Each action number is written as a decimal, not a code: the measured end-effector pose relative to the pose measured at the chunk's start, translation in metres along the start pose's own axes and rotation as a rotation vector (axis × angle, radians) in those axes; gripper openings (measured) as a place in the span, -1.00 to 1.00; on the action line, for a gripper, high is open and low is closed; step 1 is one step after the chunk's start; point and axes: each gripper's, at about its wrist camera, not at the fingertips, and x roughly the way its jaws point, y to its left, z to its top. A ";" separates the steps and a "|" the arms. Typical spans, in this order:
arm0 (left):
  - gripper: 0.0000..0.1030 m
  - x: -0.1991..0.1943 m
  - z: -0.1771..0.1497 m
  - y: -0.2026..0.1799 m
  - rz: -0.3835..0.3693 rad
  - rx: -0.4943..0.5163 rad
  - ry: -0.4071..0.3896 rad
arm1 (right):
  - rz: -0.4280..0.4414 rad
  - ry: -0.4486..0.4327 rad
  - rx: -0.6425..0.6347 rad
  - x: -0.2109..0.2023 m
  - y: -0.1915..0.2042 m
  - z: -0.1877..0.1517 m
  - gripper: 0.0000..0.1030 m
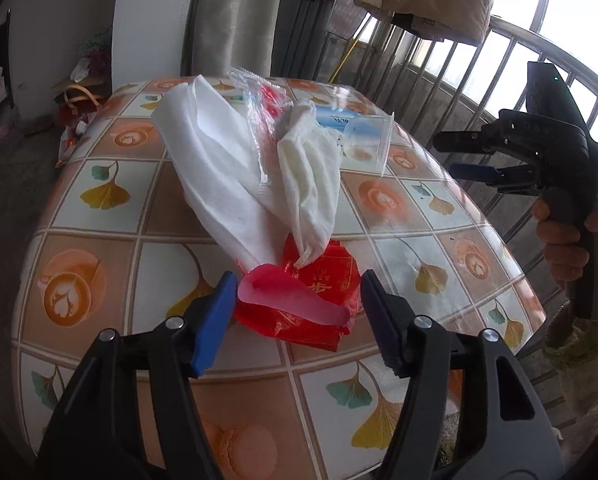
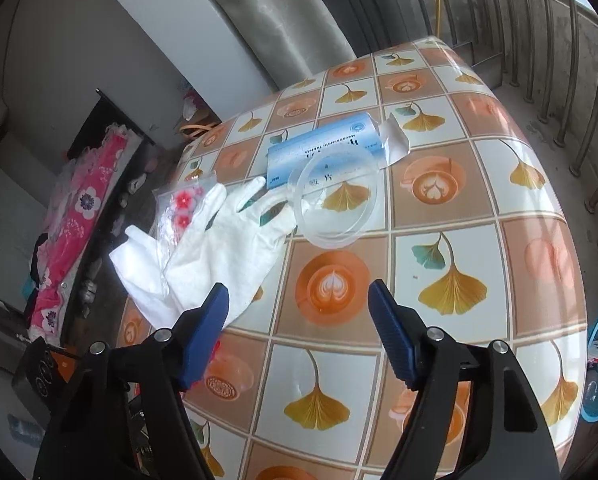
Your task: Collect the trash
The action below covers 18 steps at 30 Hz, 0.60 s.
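Trash litters the surface [image 1: 399, 216]: red wrapper [image 1: 319, 300] sits untouched between the left gripper's [image 1: 295, 320] open jaws; right gripper [image 2: 299, 332] gapes empty.

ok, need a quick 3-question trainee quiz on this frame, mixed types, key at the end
1. True or false: the left gripper has the red plastic bag between its open fingers.
2. The clear plastic cup lies on its side, partly over which item?
A. white glove
B. blue medicine box
C. blue basket
3. Fill in: the right gripper holds ____.

Key:
1. True. The bag sits between the fingers, and the pads are not seen pressing on it.
2. B, the blue medicine box; the white glove lies beside it.
3. Nothing; only the tablecloth shows between its fingers.
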 end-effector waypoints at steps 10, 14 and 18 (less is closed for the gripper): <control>0.07 -0.023 0.010 0.012 -0.037 -0.044 -0.054 | 0.004 -0.003 0.043 0.046 -0.007 0.040 -0.03; -0.02 -0.034 0.019 0.009 -0.095 -0.058 -0.096 | 0.038 0.025 0.074 0.062 -0.014 0.047 -0.63; -0.03 -0.029 0.032 0.001 -0.145 -0.059 -0.098 | 0.034 0.025 0.068 0.057 -0.014 0.043 -0.85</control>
